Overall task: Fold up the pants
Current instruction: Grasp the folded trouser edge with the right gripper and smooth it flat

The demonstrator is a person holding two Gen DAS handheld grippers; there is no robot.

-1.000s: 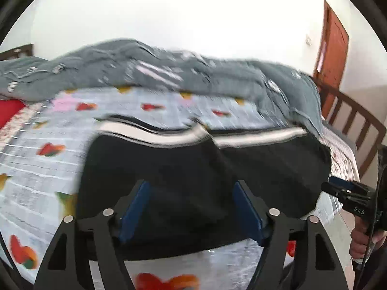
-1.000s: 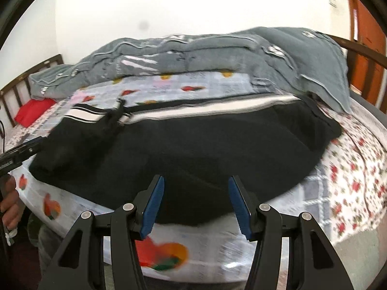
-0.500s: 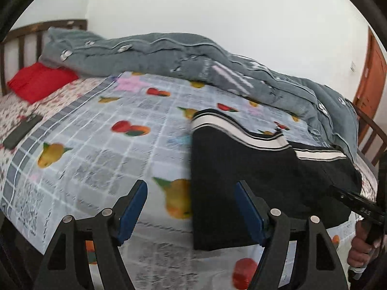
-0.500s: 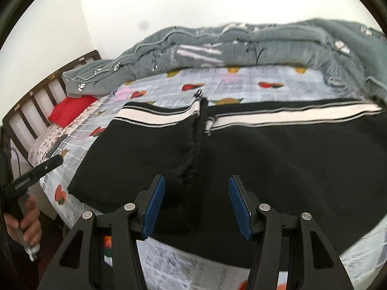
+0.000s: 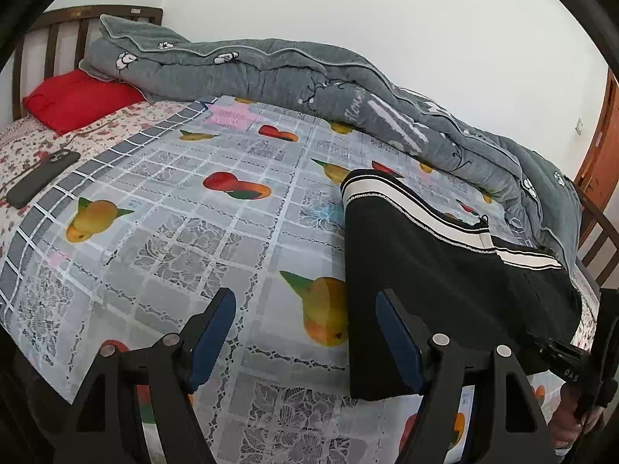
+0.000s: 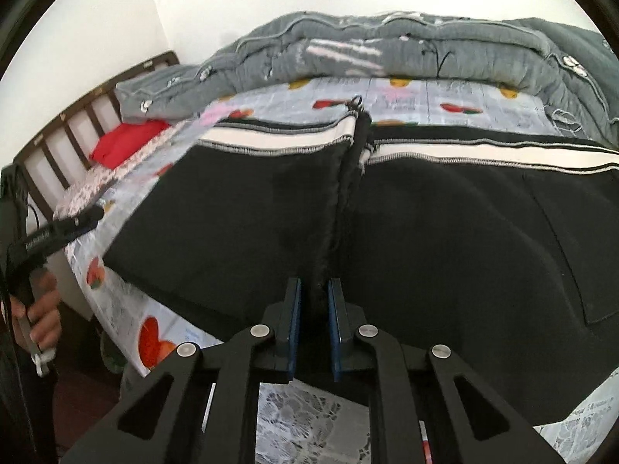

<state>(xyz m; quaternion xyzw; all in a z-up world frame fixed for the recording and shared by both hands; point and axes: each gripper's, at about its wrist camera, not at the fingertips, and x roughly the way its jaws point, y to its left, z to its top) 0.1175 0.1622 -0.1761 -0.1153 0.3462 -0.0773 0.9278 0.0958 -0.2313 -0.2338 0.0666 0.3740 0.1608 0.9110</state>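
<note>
Black pants with a white striped waistband lie spread on the bed; they also show at the right of the left wrist view. My right gripper is shut on the raised middle seam ridge of the pants at their near edge. My left gripper is open and empty, above the fruit-print sheet just left of the pants' left edge. The left gripper's body shows at the left of the right wrist view.
A grey duvet is bunched along the far side of the bed. A red pillow and a dark phone lie at the left near the wooden headboard. A wooden door is at the right.
My right gripper has moved in and shut on the pants' middle seam. My left gripper has swung left, off the pants, and now looks over the bare sheet.
</note>
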